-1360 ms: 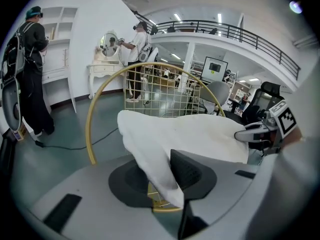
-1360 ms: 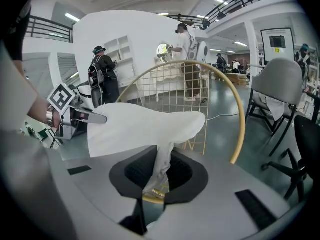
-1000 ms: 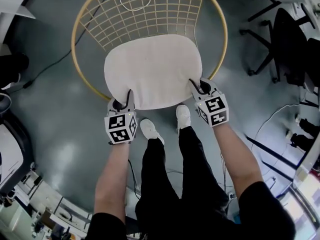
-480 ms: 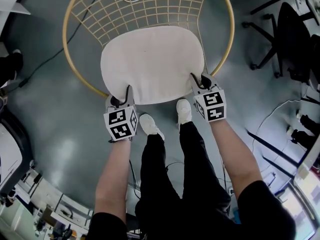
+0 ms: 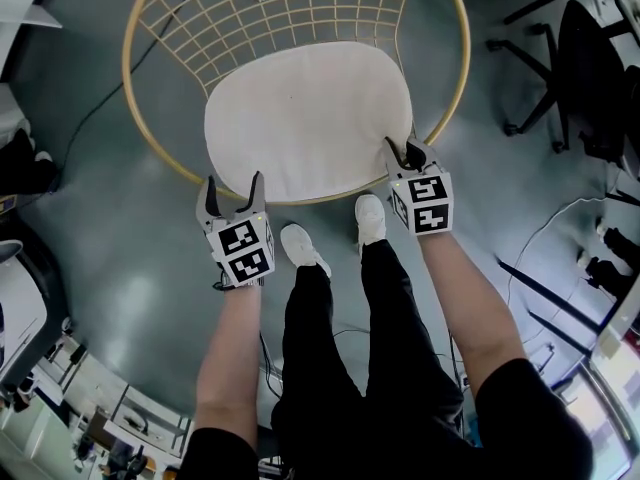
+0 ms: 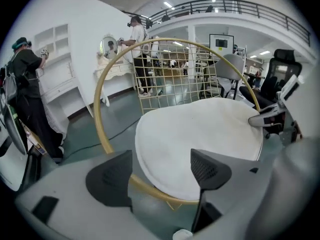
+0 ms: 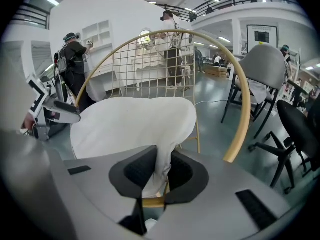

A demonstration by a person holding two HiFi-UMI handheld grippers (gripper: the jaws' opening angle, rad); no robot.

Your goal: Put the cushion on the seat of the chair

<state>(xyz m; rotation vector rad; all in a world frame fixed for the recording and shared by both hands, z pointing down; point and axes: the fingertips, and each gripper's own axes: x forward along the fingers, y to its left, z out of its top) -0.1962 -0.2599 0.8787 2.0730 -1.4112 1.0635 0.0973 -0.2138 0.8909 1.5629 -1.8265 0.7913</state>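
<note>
A white oval cushion (image 5: 305, 118) lies on the wire seat of a round gold-rimmed chair (image 5: 128, 78). My left gripper (image 5: 233, 190) is at the cushion's near-left edge. Its jaws have just been opening and stand wide, with no pad on the fabric. In the left gripper view the cushion (image 6: 200, 139) and the gold rim (image 6: 102, 114) show beyond the open left gripper (image 6: 159, 171). My right gripper (image 5: 410, 154) is shut on the cushion's near-right edge. The right gripper view shows the right gripper (image 7: 157, 171) pinching a fold of the cushion (image 7: 130, 126) above the rim (image 7: 240, 99).
The person's legs and white shoes (image 5: 300, 253) stand just in front of the chair. Black office chairs (image 5: 575, 68) are to the right, and a cable (image 5: 90, 128) runs over the floor at left. People stand by white shelves (image 6: 55, 49) in the background.
The left gripper let go of the cushion's edge, opened wide and drew back a little. The right gripper keeps its hold, and the cushion has settled onto the seat.
</note>
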